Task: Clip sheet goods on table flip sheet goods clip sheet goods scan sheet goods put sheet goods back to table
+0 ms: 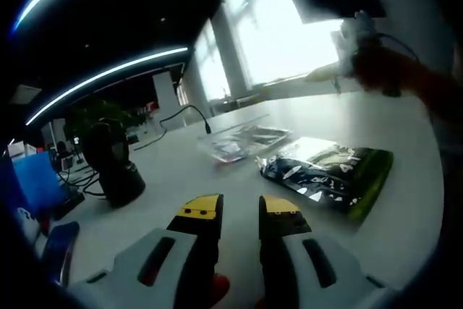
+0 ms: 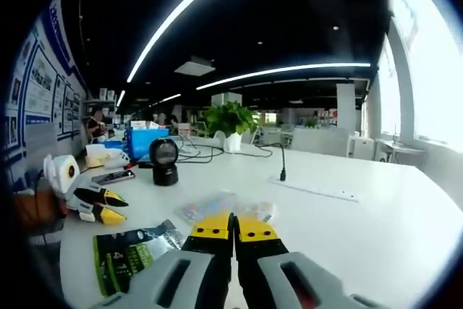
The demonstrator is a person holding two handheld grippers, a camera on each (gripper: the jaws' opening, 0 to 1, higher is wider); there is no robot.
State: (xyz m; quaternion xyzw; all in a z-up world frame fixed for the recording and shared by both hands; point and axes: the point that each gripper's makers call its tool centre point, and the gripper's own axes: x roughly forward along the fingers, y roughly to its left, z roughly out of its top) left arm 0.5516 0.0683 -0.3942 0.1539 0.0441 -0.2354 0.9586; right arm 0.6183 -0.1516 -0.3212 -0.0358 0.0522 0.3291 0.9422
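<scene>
Since the flat black-and-green foil packet [image 1: 329, 175] on the white counter [image 1: 405, 128] looks light, thin and slippery, pinch its edge; left fingers [image 1: 241, 211] parted, right fingers [image 2: 233, 229] pressed together, empty.

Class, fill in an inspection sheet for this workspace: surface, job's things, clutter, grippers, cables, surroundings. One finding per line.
Surface: white table, mostly bare.
Job's things: dark-green packet lying flat; clear packet beyond it.
Clutter: black scanner standing upright; blue box.
Grippers: left gripper open, holding nothing; right gripper shut, apparently holding nothing.
Cables: black cable across the table.
Surroundings: potted plant, windows, ceiling light strips.
</scene>
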